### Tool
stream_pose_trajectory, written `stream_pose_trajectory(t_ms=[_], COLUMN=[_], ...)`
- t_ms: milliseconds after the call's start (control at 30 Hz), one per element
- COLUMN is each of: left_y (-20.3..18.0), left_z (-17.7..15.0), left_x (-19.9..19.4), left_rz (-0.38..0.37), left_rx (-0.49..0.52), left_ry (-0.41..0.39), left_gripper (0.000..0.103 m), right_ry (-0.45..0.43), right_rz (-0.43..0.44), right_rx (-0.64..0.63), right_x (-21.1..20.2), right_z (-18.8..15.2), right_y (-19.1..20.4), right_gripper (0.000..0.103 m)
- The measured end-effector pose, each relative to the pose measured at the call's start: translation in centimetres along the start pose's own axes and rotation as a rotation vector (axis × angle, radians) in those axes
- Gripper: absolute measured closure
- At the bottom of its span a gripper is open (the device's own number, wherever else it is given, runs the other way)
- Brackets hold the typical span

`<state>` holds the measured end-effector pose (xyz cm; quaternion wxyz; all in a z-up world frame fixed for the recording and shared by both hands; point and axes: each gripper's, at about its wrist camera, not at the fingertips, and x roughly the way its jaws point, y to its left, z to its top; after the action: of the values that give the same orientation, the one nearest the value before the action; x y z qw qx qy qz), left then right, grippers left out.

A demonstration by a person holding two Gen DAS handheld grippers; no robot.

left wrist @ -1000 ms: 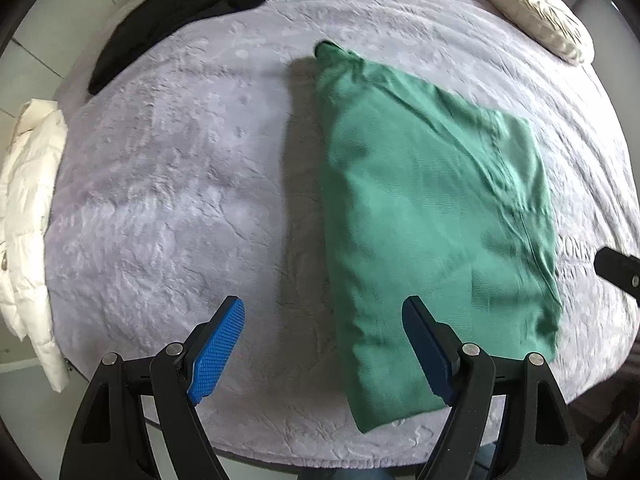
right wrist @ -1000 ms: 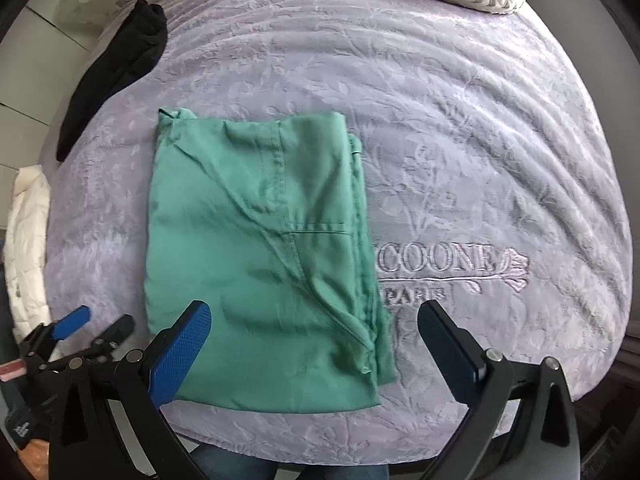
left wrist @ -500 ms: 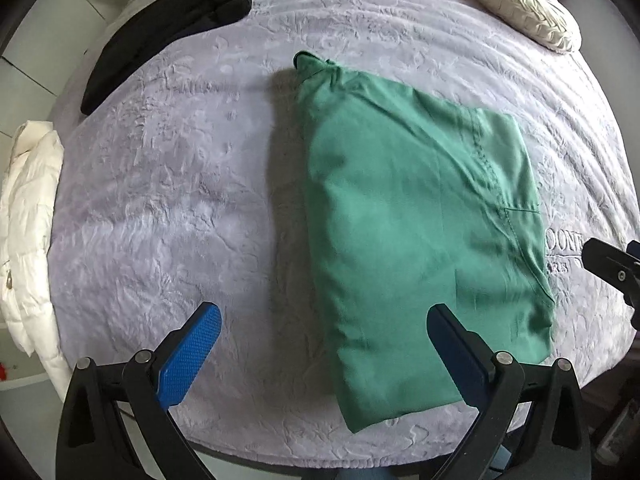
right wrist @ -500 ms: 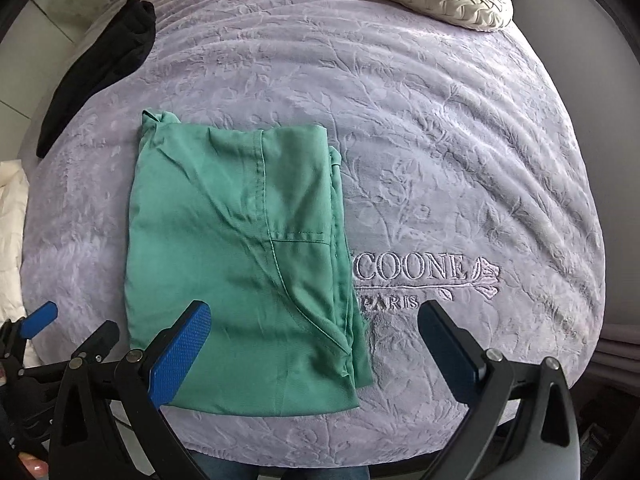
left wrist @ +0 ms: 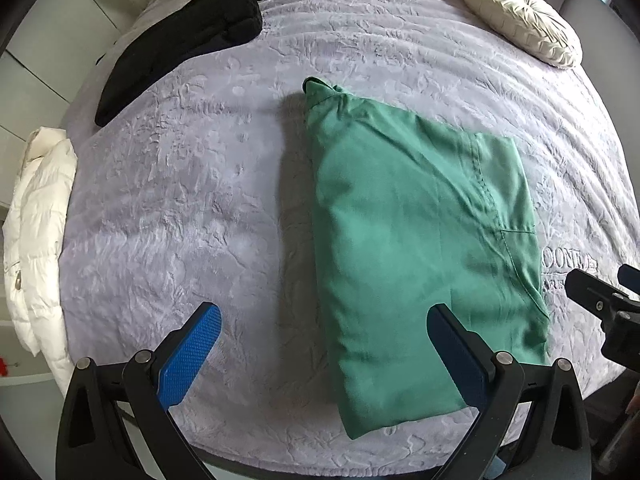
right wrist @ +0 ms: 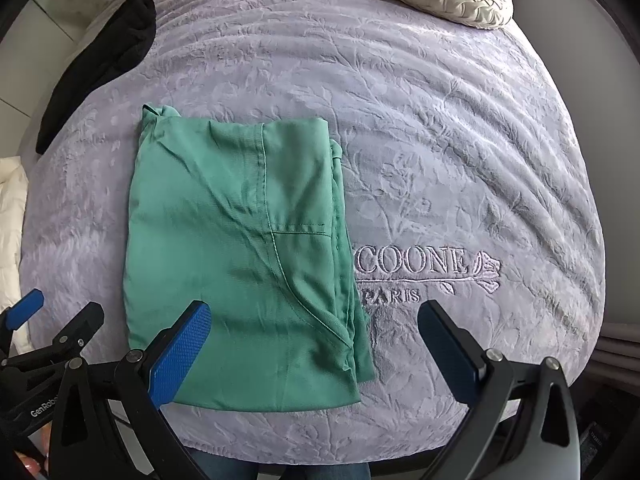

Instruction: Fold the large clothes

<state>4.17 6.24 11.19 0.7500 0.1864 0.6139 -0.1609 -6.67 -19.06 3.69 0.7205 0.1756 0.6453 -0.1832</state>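
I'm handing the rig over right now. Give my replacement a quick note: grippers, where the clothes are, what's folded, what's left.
Left gripper: fingers wide open, empty, above the bedspread just left of the green garment.
Right gripper: open, empty, above the garment's near right corner.
Green garment: folded into a flat rectangle on the bed, released.
Done: the green piece looks folded.
Left: the black garment at the far left of the bed and the white puffer jacket hanging off the left edge look unfolded; probably next.
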Motion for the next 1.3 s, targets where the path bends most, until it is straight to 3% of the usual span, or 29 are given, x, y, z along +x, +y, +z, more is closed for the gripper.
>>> stream_pose_trajectory(t_ms=[1300], left_y=[-0.08], left_z=[-0.09], left_x=[0.07], left_rz=[-0.006], left_rx=[0.003], left_ry=[0.005], left_gripper=[0.0], right_ry=[0.008], right_rz=[0.006], right_rx=[-0.003], right_x=[-0.02], right_z=[0.01], right_y=[0.29], right_gripper=[0.0])
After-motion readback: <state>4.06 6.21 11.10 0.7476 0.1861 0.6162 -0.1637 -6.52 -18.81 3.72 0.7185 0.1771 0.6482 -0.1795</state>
